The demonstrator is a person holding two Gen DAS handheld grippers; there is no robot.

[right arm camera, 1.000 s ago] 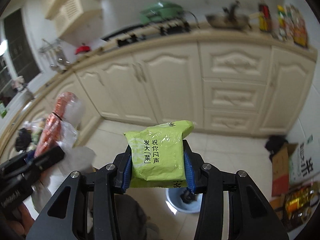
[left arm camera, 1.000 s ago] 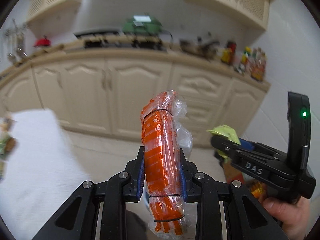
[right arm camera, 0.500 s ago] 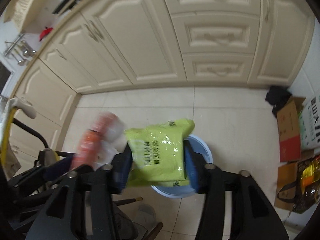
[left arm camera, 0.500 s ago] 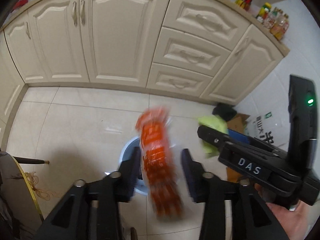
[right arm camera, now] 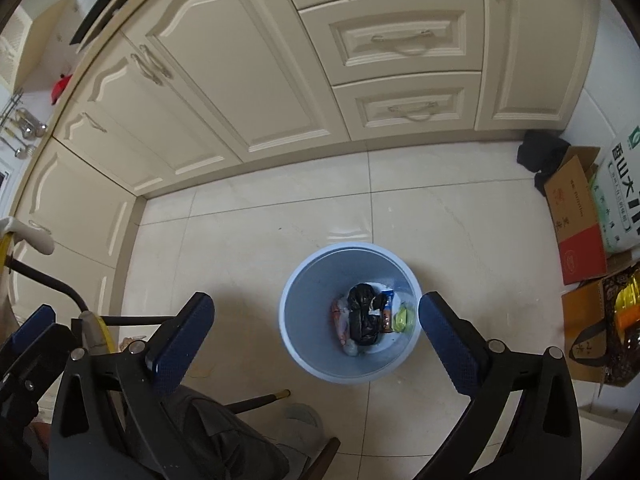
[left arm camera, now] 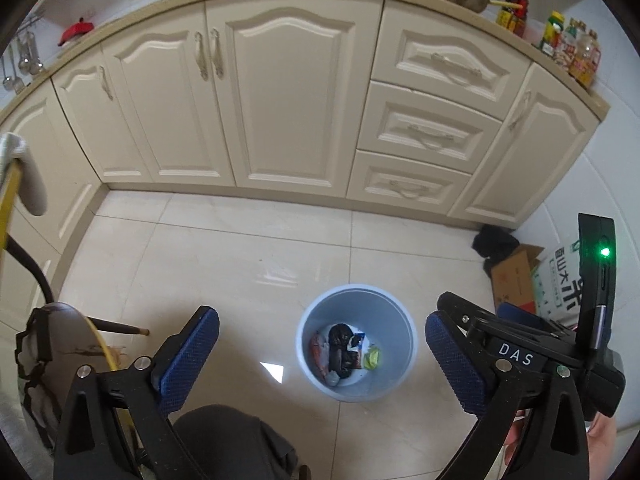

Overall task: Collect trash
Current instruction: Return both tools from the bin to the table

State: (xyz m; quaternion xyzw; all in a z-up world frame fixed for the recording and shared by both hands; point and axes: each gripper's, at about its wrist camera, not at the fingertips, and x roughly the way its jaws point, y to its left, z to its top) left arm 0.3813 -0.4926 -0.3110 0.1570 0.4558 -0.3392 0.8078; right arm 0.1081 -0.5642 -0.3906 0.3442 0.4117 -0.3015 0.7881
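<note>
A light blue trash bin (left arm camera: 316, 364) (right arm camera: 296, 344) stands on the tiled floor below both grippers. Inside lie an orange wrapper (left arm camera: 316, 354) (right arm camera: 339, 322), a black bag (left arm camera: 340, 344) (right arm camera: 362, 316) and a green packet (left arm camera: 372, 358) (right arm camera: 402, 319). My left gripper (left arm camera: 322, 354) is open and empty, high above the bin. My right gripper (right arm camera: 316, 336) is open and empty, also above the bin; it shows in the left wrist view at the right (left arm camera: 516, 356).
Cream kitchen cabinets (left arm camera: 296, 100) run along the far side and left. Cardboard boxes (right arm camera: 576, 220) and a rice sack (right arm camera: 620, 196) stand by the right wall. A chair with yellow frame (left arm camera: 60, 344) is at the lower left. My dark trouser leg (left arm camera: 236, 440) is below.
Both grippers tilted down toward the floor and opened. The orange wrapper and the green packet left the jaws and now lie in the bin.
</note>
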